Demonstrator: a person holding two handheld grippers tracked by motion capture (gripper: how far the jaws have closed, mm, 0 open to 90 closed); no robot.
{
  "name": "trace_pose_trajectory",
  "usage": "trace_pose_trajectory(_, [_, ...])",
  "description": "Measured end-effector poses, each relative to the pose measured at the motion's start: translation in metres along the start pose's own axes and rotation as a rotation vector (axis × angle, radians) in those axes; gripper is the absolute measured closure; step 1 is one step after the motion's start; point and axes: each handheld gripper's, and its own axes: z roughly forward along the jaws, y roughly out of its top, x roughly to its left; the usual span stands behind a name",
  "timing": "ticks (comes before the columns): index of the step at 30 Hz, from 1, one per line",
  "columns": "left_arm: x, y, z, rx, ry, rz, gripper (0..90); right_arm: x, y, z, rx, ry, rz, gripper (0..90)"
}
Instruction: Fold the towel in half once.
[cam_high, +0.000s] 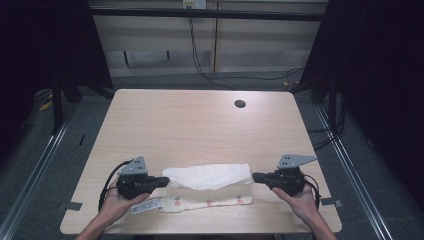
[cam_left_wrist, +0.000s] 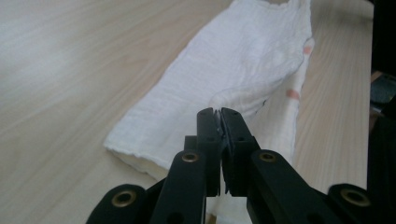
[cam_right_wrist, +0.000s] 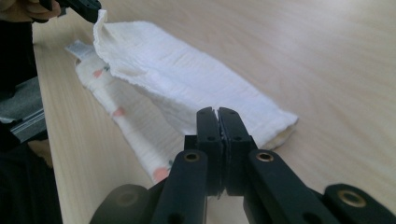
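Your hands come in palm-up from the near edge of the desk (cam_high: 200, 120), each cradling its gripper level and pointing inward at the other. Your left gripper (cam_high: 165, 181) has its jaws pressed together, pinching the left end of the folded white cloth (cam_high: 210, 182) and lifting a corner of its upper layer. Your right gripper (cam_high: 256, 177) is closed at the cloth's right end; whether it pinches fabric, you cannot tell. The cloth lies lengthwise between them near the front edge.
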Motion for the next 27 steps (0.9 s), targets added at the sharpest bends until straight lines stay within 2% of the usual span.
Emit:
trace_pose_trajectory(1, [-0.001, -0.002, 0.002, 0.008, -0.003, -0.008, 87.2, 0.001, -0.004, 0.002, 0.012, 0.004, -0.005, 88.2])
trace_pose_trajectory(3, [-0.003, -0.006, 0.004, 0.034, -0.001, 0.008, 87.0, 0.003, -0.009, 0.004, 0.031, 0.003, -0.012, 88.2])
trace_pose_trajectory(9, [-0.006, -0.014, 0.008, 0.070, 0.009, 0.022, 86.5, 0.006, -0.021, 0.011, 0.087, 0.006, -0.005, 88.1])
trace_pose_trajectory(10, [-0.007, -0.015, 0.007, 0.063, 0.019, 0.021, 86.5, 0.007, -0.022, 0.012, 0.092, 0.008, -0.004, 88.1])
trace_pose_trajectory(11, [-0.007, -0.016, 0.007, 0.050, 0.005, 0.016, 86.7, 0.007, -0.023, 0.013, 0.102, 0.008, -0.008, 88.0])
trace_pose_trajectory(14, [-0.008, -0.016, 0.007, 0.070, 0.006, 0.027, 86.7, 0.008, -0.027, 0.015, 0.116, -0.001, -0.006, 84.4])
trace_pose_trajectory(16, [-0.008, -0.015, 0.003, 0.050, -0.021, 0.017, 86.4, 0.010, -0.030, 0.018, 0.143, -0.004, -0.016, 85.2])
trace_pose_trajectory(21, [-0.010, -0.016, 0.002, 0.063, -0.036, 0.018, 84.0, 0.010, -0.030, 0.017, 0.142, 0.003, -0.008, 85.1])
trace_pose_trajectory(24, [-0.014, -0.015, 0.000, 0.063, -0.035, 0.015, 81.1, 0.012, -0.031, 0.019, 0.156, 0.003, 0.000, 77.3])
trace_pose_trajectory(27, [-0.015, -0.014, -0.008, 0.024, -0.039, -0.002, 77.6, 0.020, -0.036, 0.012, 0.153, -0.006, 0.002, 77.2])
